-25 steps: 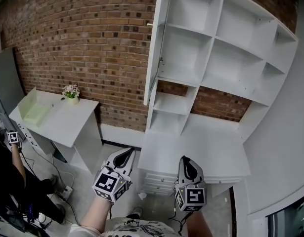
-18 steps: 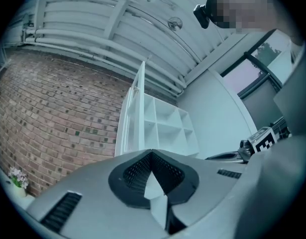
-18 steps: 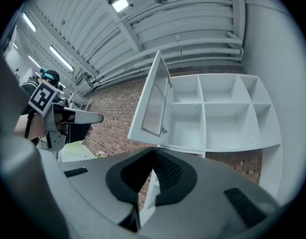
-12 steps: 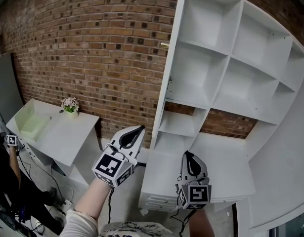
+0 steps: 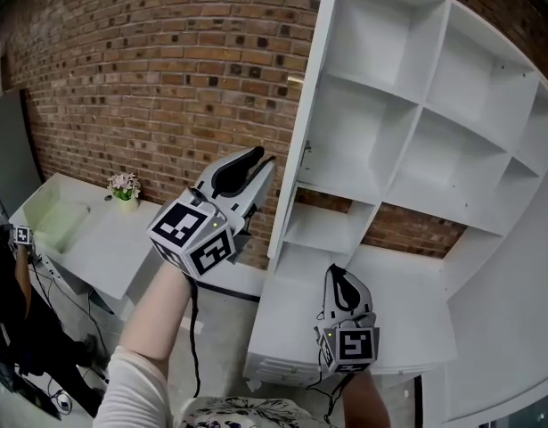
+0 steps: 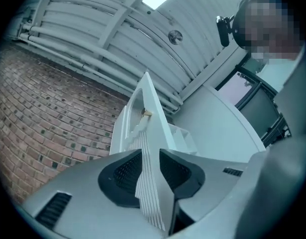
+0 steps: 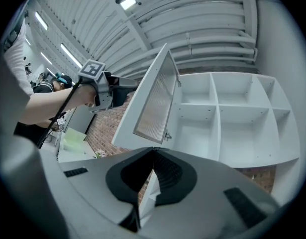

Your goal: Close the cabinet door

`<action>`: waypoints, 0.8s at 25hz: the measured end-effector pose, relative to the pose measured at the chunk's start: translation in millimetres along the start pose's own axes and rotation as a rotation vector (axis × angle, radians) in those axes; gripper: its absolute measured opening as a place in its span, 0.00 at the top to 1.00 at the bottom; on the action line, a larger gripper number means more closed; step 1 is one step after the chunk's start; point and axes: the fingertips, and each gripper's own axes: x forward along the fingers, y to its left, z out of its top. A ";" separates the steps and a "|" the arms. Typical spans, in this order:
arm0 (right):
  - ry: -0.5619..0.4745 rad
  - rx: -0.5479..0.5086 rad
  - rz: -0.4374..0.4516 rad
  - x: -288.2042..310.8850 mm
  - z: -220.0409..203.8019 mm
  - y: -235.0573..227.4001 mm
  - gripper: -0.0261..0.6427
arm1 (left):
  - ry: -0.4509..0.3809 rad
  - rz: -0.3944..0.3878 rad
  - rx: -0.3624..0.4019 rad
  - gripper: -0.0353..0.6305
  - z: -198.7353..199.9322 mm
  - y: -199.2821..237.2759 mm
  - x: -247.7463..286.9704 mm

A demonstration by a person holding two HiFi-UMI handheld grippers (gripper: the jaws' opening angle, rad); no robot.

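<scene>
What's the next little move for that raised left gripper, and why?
Probably ease the left gripper forward onto the cabinet door edge, then push it shut. The door stands wide open, edge-on; the jaws have just been opening, and the left gripper view lines that edge up between them, ungripped.

Head view: from above, facing forward and down at the brick wall [image 5: 149,87] and cabinet door [image 5: 297,123]. Left gripper view: close, tilted up along the door's edge. Right gripper view: lower, farther back, facing upward. All three share the door.
</scene>
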 end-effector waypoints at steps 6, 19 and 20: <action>0.006 -0.068 -0.017 7.2 -5.8 -7.7 0.95 | -0.076 -0.012 0.032 0.76 50.1 11.9 31.2; -0.017 -0.036 -0.050 7.5 -9.0 -34.4 0.95 | -0.085 -0.177 -0.005 0.77 90.7 3.1 77.5; -0.012 -0.032 -0.050 7.3 -11.5 -35.2 0.95 | -0.085 -0.210 -0.034 0.77 90.1 1.3 79.1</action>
